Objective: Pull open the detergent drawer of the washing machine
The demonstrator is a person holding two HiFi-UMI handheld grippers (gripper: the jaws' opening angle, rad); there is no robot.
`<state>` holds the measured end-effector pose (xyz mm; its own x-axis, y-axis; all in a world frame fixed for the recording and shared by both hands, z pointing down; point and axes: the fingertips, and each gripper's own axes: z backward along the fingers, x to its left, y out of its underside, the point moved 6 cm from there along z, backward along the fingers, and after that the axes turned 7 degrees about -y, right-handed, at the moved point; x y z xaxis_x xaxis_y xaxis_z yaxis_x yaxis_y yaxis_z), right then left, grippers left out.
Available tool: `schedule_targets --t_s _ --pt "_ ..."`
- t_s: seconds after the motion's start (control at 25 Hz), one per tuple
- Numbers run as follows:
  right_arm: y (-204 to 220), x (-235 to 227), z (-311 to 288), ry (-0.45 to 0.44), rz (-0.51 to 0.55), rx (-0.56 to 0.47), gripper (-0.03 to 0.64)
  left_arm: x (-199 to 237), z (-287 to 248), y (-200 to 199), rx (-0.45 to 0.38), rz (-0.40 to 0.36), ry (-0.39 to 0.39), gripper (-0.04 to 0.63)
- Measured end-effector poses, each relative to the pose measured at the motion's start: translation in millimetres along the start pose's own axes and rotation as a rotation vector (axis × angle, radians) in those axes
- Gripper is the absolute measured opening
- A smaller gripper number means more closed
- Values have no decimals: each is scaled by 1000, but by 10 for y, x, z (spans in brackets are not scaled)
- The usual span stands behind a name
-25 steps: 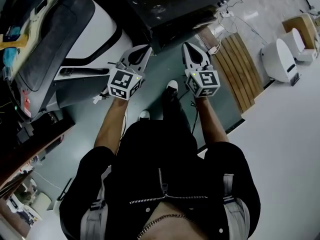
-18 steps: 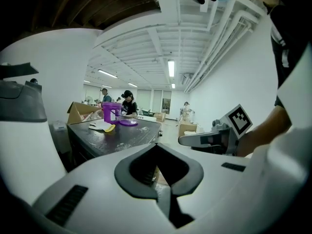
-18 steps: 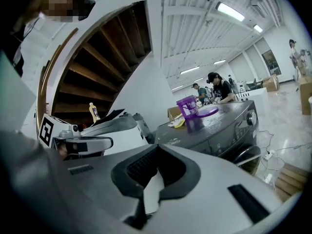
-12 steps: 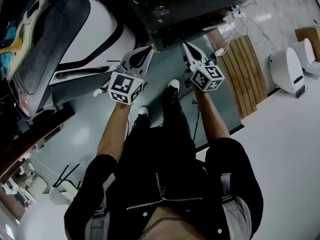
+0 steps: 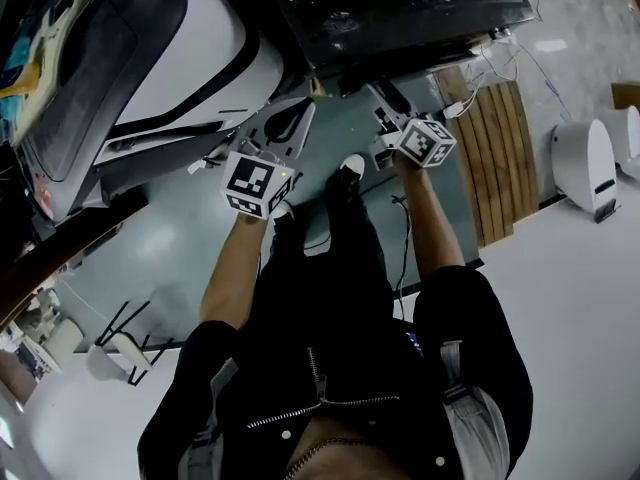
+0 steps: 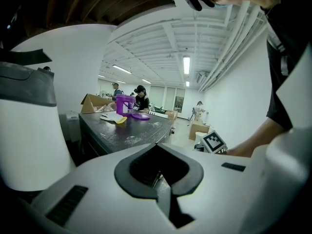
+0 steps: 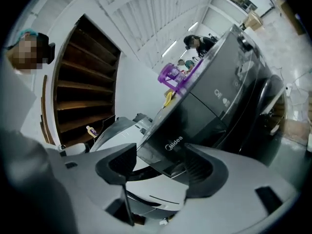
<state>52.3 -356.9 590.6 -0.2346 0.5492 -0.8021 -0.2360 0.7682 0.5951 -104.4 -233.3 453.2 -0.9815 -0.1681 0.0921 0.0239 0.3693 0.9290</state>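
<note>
Of my two grippers, the left gripper (image 5: 298, 110) has its jaws together on nothing, and the right gripper (image 7: 161, 161) has just been opening wide, empty. One dark grey front-loading washing machine (image 5: 400, 8) stands at twelve o'clock. Its single logo-marked detergent drawer (image 7: 169, 146) is framed between the right jaws, untouched.

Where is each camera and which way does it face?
Head view: on the head, facing steeply down; arms, legs, left gripper, right gripper show.
Left gripper view: on that gripper, along shut jaws over the washing machine top; right forearm.
Right gripper view: on that gripper, along empty, just-opened jaws at the machine's front; a head top left.
Shared: purple jug, both gripper views.
</note>
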Motion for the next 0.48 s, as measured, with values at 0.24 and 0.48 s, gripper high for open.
schedule_targets --t_s 0.24,0.48 --pt "-9 -347 -109 -72 -129 -36 316 146 67 187 37 28 -68 18" --pt "-34 -692 -153 -137 -244 -114 329 257 161 347 74 46 -116 18"
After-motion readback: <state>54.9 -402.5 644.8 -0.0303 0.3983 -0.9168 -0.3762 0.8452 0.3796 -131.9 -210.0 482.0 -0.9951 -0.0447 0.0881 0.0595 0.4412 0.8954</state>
